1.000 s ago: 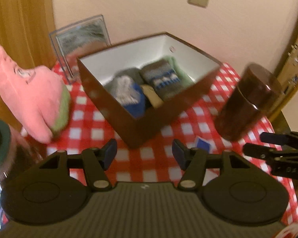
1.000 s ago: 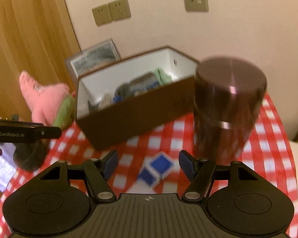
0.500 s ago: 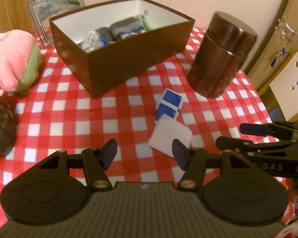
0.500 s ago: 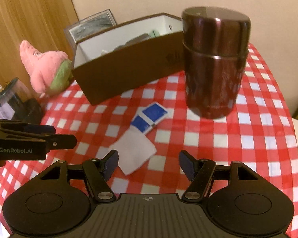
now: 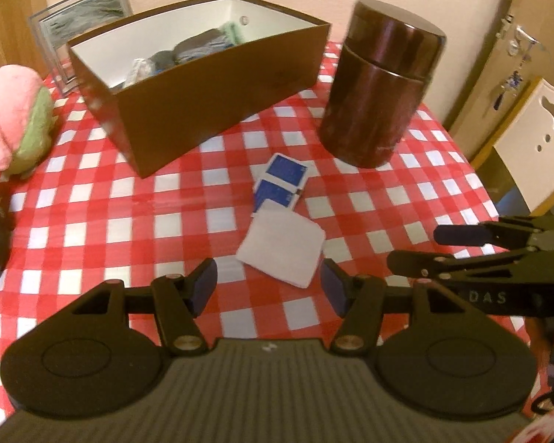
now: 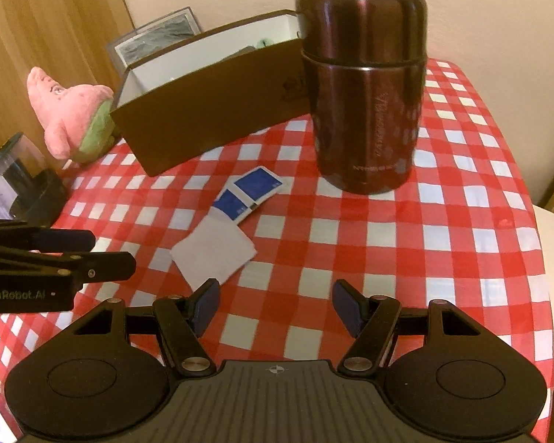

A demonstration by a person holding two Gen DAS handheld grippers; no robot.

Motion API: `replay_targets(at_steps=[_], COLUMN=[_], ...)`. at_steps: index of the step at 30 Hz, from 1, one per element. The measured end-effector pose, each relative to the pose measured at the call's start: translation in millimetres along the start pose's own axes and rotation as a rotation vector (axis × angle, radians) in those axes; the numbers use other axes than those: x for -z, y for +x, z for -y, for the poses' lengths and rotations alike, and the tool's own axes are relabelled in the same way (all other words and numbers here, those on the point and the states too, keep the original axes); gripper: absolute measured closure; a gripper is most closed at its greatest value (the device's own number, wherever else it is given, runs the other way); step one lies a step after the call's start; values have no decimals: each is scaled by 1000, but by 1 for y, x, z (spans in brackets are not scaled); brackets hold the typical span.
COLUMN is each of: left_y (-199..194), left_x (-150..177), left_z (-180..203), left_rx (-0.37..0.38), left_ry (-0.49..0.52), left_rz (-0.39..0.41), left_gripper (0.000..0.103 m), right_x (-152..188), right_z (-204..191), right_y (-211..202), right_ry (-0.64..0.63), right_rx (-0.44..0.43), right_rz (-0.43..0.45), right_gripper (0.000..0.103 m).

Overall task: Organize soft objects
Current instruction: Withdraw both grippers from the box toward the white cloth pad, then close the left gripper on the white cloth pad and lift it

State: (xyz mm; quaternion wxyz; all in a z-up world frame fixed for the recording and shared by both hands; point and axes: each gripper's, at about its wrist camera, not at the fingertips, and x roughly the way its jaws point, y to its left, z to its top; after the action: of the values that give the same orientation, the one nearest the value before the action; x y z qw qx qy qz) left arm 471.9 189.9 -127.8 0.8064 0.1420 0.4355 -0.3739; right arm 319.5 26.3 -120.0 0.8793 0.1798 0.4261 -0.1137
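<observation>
A brown box [image 5: 218, 99] with a white inside holds several folded socks [image 5: 199, 46]; it also shows in the right wrist view [image 6: 218, 110]. A pink and green plush toy [image 5: 14, 118] sits left of the box on the tablecloth and shows in the right wrist view [image 6: 77, 118]. A white folded cloth [image 5: 282, 247] lies on the red check cloth in front of my left gripper [image 5: 269, 286], which is open and empty. My right gripper [image 6: 273, 304] is open and empty, just right of the white cloth [image 6: 214, 249].
A dark brown canister [image 5: 380, 81] stands right of the box. Blue packets [image 5: 279, 182] lie by the white cloth. A picture frame [image 5: 77, 26] leans behind the box. A dark jar [image 6: 22, 181] stands at the left. The table edge and a chair [image 5: 535, 140] are on the right.
Both grippers have pulled back from the box and lowered toward the table. The white cloth and blue packets have come into view. Both grippers stay open.
</observation>
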Motion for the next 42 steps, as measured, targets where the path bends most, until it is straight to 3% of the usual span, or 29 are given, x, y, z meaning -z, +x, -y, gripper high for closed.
replay_targets(at_steps=[10,24,30,35,42], left_y=[25,78,96,104,106], left_x=[8,-4,-9,-11,-7], left_z=[16,15,20,16,8], left_rx=[34,13,-35,-49,6], left_ry=[75,75,94,113,110], left_rz=[-10,-82,-72,-61,-43], left_gripper=[43,43,43,34,33], right_x=[6,-1,-5,-7,-7], right_z=[14,28,33,37,38], right_y=[11,35,44,51,55], right_ry=[16,73,94,112,119], right_rx=[15,45,54,59,66], right_rz=[-28,-57,-62,-70,-73], right_gripper=[36,36,36,36,36])
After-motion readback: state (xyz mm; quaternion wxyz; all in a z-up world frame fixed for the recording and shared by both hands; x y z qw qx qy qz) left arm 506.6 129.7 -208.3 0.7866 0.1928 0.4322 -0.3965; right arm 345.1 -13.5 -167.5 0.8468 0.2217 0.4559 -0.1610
